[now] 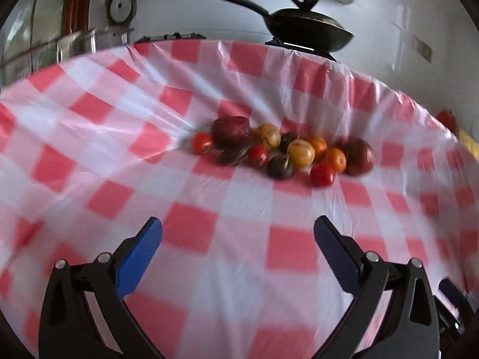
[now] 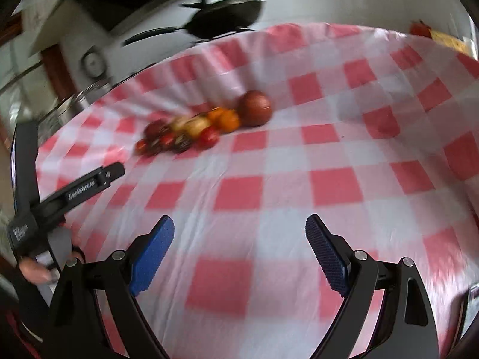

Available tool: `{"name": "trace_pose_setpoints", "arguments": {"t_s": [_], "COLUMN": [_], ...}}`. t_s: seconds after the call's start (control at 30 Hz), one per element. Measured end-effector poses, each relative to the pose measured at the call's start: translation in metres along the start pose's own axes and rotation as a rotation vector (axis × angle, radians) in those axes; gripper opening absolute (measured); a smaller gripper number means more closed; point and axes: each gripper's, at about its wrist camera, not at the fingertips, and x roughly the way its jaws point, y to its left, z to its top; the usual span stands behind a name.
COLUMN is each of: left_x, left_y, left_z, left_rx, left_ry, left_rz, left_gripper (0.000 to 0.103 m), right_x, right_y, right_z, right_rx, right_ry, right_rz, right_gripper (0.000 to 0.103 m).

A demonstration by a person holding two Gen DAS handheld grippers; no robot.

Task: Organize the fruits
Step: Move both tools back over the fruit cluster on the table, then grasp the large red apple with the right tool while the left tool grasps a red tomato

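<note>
Red-and-white checked plastic tablecloth [image 1: 239, 203] covers the table, creased toward the far edge. Heap of small mixed fruits [image 1: 281, 151] lies near the cloth's middle, pieces touching one another: dark red-purple round fruit [image 1: 230, 131] at the left end, brownish-red round fruit [image 1: 359, 156] at the right end, yellow striped ones, oranges, small red ones and dark striped ones between; blur hides finer detail. Left gripper [image 1: 238, 239] hangs above bare cloth, well short of the heap, blue pads spread wide, nothing between them. Right gripper [image 2: 239, 239] likewise over bare cloth, blue pads wide apart and empty, heap up and to its left. Black lidded frying pan [image 1: 308, 28] stands beyond the table's far edge. In the right wrist view a hand [image 2: 34, 270] grips the other tool's handle at lower left.
</note>
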Motion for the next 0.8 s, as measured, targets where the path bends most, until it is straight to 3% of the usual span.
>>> {"name": "trace_pose_setpoints", "arguments": {"t_s": [0.23,0.33,0.47,0.57,0.67,0.8], "left_x": [0.054,0.058,0.062,0.068,0.072,0.074], "left_y": [-0.005,0.008,0.010,-0.005,-0.013,-0.011], "left_z": [0.024,0.024,0.021,0.022,0.021,0.021], "left_rx": [-0.148,-0.182,-0.176,-0.095,-0.041,-0.045], "left_ry": [0.003,0.022,0.036,0.067,0.094,0.116], "left_rz": [-0.034,-0.109,-0.082,-0.042,-0.029,-0.037], "left_gripper": [0.101,0.101,0.101,0.101,0.101,0.101], "right_x": [0.072,0.104,0.154,0.180,0.202,0.216], "right_y": [-0.026,-0.027,-0.028,-0.027,-0.027,-0.022], "right_z": [0.063,0.088,0.119,0.137,0.146,0.150], "right_rx": [0.133,0.149,0.203,0.232,0.233,0.212], "right_ry": [0.011,-0.009,0.004,0.007,0.035,0.068], "right_rz": [-0.041,-0.025,-0.015,0.004,-0.035,-0.091], "right_gripper": [0.087,0.087,0.087,0.087,0.087,0.088]}}
